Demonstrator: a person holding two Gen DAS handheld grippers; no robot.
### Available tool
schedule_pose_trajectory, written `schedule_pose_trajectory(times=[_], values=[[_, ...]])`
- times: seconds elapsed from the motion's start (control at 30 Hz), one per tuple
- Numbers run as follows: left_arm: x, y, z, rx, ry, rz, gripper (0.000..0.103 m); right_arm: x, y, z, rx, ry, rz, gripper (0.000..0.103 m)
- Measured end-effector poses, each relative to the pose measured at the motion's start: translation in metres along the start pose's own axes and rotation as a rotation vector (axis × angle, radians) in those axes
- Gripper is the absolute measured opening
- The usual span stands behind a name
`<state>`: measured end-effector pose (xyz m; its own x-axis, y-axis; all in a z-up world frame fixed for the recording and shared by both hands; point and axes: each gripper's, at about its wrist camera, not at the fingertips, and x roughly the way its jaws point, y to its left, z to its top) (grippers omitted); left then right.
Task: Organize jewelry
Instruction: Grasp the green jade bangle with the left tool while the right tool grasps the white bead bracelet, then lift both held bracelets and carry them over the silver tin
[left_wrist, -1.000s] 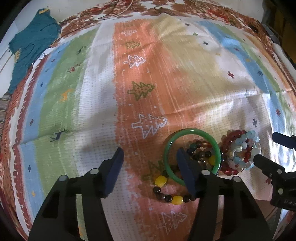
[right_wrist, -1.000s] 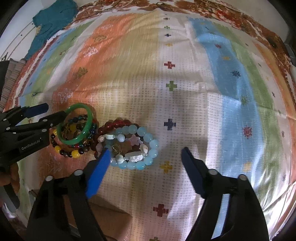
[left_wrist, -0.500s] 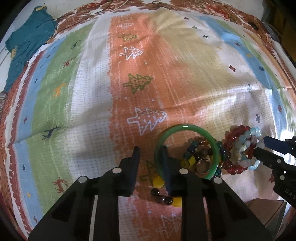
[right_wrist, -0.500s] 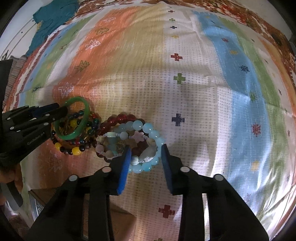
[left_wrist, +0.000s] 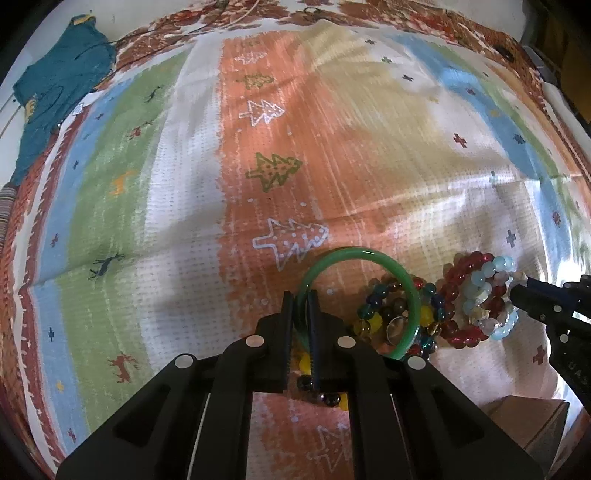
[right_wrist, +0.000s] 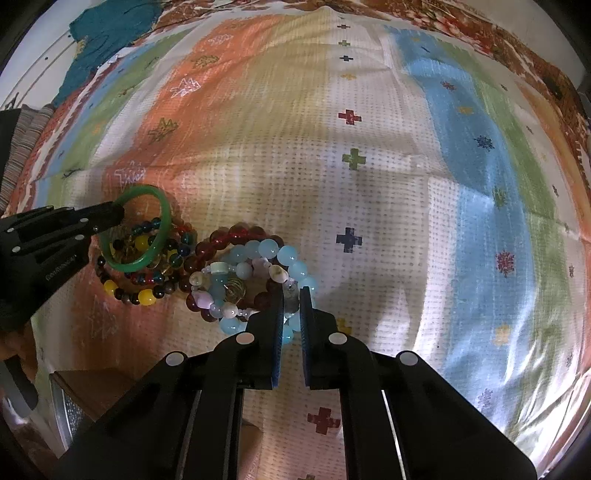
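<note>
Both grippers closed, left gripper (left_wrist: 302, 306) pinching bangle (left_wrist: 369, 254)

Left tool (left_wrist: 302, 306) has its fingers pinched nearly together; right tool (right_wrist: 291, 306) likewise, both low and close.

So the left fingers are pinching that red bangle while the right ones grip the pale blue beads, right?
Not quite: the bangle pinched by the left gripper is green, not red, as the left wrist view shows. The right gripper does grip the pale blue bead bracelet.
</note>
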<state>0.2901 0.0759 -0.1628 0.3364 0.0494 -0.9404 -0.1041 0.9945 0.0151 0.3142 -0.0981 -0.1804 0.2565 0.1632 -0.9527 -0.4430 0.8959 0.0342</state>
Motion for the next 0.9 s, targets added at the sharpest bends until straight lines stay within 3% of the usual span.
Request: schedule_pose_trajectory(times=[0.9], values=[[-0.071,-0.001,-0.01,-0.026,-0.093,-0.046,0.007,-0.069,-0.005,-0.007,0.021,-0.15,-0.014,0.009]])
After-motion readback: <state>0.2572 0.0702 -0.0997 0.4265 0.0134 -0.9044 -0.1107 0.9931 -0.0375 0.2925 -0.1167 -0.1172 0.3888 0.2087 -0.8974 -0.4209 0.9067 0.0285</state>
